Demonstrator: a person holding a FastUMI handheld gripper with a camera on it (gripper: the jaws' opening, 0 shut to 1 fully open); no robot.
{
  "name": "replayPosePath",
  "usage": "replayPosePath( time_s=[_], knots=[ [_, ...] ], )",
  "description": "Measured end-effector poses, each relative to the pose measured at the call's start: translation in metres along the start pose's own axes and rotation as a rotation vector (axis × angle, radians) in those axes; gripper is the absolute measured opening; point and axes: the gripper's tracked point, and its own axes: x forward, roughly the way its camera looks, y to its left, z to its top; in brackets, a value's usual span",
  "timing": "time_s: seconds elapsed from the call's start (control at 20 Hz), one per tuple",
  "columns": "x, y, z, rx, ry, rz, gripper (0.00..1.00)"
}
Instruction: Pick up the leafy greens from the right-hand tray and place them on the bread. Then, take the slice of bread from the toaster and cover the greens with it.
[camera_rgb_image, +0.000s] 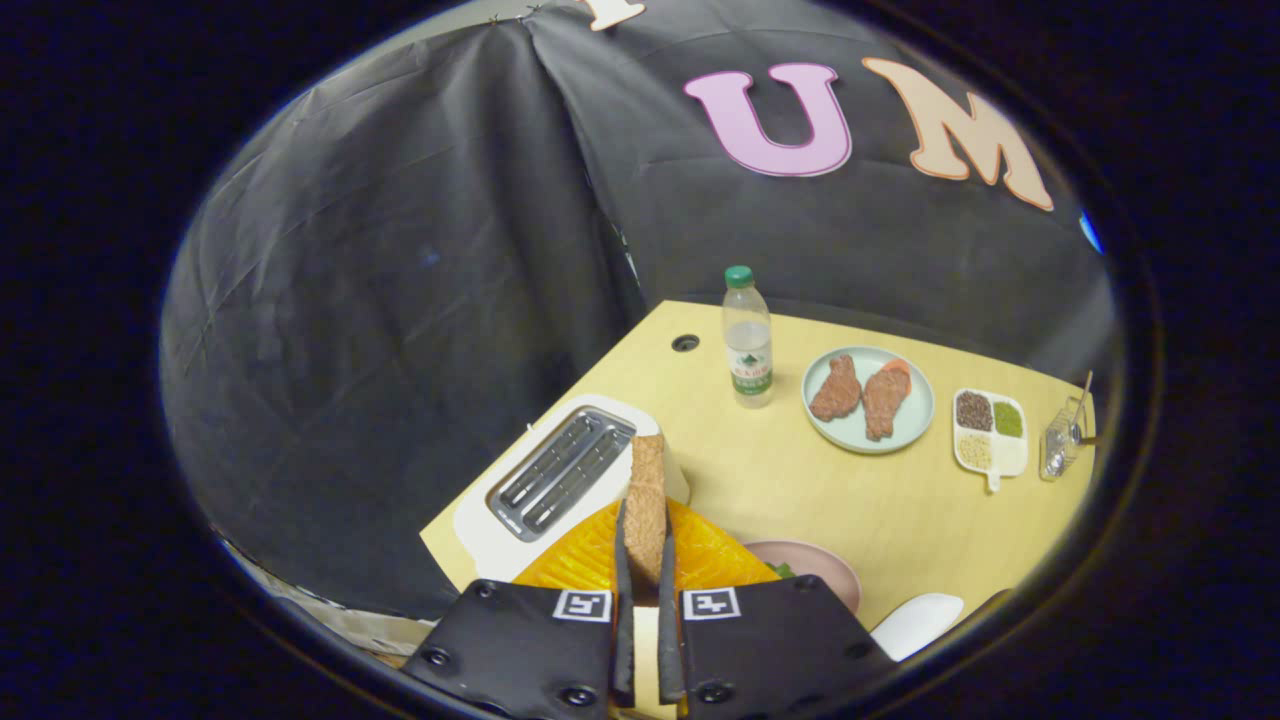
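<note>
A slice of bread stands on edge between my fingers, and my gripper is shut on it, well above the table. Below it lies an orange plate. To its left stands the white toaster, both slots empty. A bit of leafy green peeks out beside a pink plate just right of the fingers. Whatever lies on the orange plate is hidden behind the gripper body.
Beyond the bread stand a water bottle, a pale plate with two pieces of meat, a small divided dish of seasonings and a wire holder. A white object lies near the right finger. The table's corner lies just left of the toaster.
</note>
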Motion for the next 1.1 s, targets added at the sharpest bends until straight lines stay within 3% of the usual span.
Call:
replayPosePath(
  time_s=[0.6,1.1],
  knots=[
    [0.017,-0.043,-0.078,0.169,0.042,0.029,0.12],
    [0.02,-0.102,-0.127,0.307,0.089,-0.068,0.15]
  ],
)
